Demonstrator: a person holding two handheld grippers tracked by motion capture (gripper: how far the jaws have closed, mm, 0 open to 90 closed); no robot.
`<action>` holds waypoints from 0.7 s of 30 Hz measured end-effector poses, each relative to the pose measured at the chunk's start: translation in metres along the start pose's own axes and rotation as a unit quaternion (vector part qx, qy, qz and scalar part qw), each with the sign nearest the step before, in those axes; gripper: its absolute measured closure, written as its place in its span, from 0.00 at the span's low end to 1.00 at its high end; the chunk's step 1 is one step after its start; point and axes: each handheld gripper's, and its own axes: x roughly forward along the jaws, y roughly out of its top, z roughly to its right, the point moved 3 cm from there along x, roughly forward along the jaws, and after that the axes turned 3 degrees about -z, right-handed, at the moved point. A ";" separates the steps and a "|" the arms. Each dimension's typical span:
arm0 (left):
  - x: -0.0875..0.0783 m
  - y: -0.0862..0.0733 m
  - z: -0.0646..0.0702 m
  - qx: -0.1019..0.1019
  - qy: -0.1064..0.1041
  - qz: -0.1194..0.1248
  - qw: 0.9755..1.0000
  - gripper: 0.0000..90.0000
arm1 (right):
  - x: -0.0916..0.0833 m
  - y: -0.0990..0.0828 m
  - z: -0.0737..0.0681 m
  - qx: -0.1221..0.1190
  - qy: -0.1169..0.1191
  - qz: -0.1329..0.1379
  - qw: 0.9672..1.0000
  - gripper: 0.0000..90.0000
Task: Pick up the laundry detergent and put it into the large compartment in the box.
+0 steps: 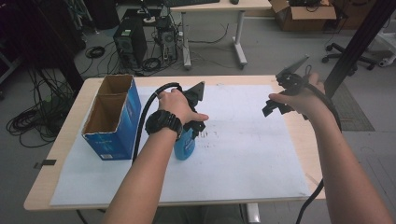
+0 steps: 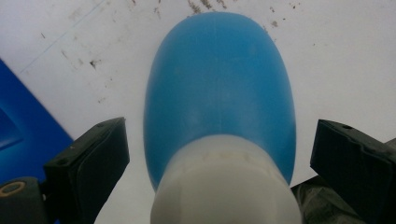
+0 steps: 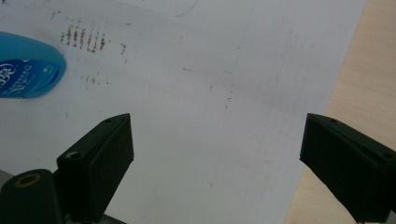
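Your left gripper hangs over the blue bottle, its two black, blocky jaws spread wide on either side of the white cap with clear gaps both ways, touching neither side; the bottle is smooth, rounded plastic, oval seen from above, and it stands upright on the white sheet near the middle-left of the counter, just right of the blue box; that box is cardboard, rectangular, open at the top, with brown bare insides split into two compartments. The sheet is flat and matt, flecked with dark scuffs and smudges around the bottle; the counter under it is pale wood with rounded corners. Your right gripper is held above the right part of the sheet, well apart from the bottle, its jaws likewise wide with nothing between them; past its right jaw you see the sheet's straight edge and the bare wood beyond.
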 end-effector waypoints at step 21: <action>0.006 0.000 -0.001 -0.002 0.003 -0.005 1.000 0.08 | 0.005 -0.002 0.002 0.001 0.003 -0.003 1.000 0.11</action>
